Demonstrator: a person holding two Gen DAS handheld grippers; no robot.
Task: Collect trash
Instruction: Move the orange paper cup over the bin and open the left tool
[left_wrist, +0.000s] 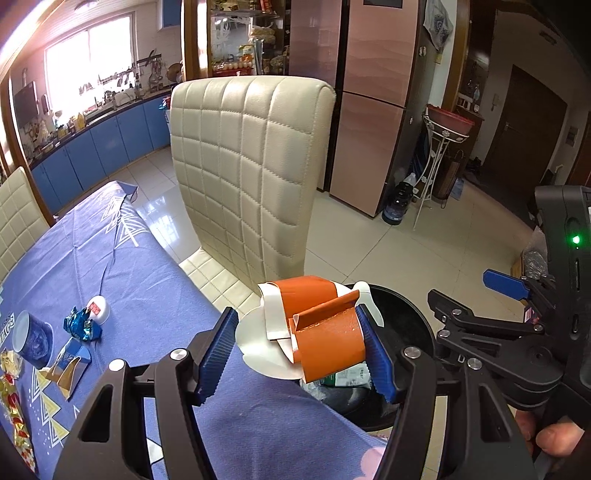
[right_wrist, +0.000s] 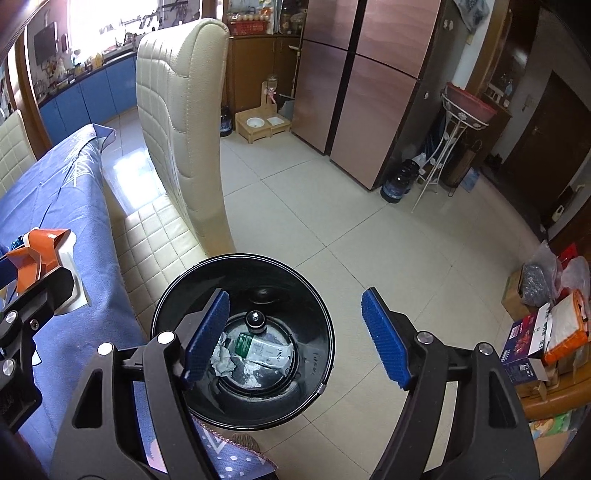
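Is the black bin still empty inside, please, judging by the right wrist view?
No: the black bin already holds a green-and-white packet and crumpled white paper at its bottom.

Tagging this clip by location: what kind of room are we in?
Most likely the dining area of a home, open to the kitchen: a table under a blue tablecloth with a cream quilted dining chair, a large copper-coloured refrigerator, and blue kitchen cabinets below a window.
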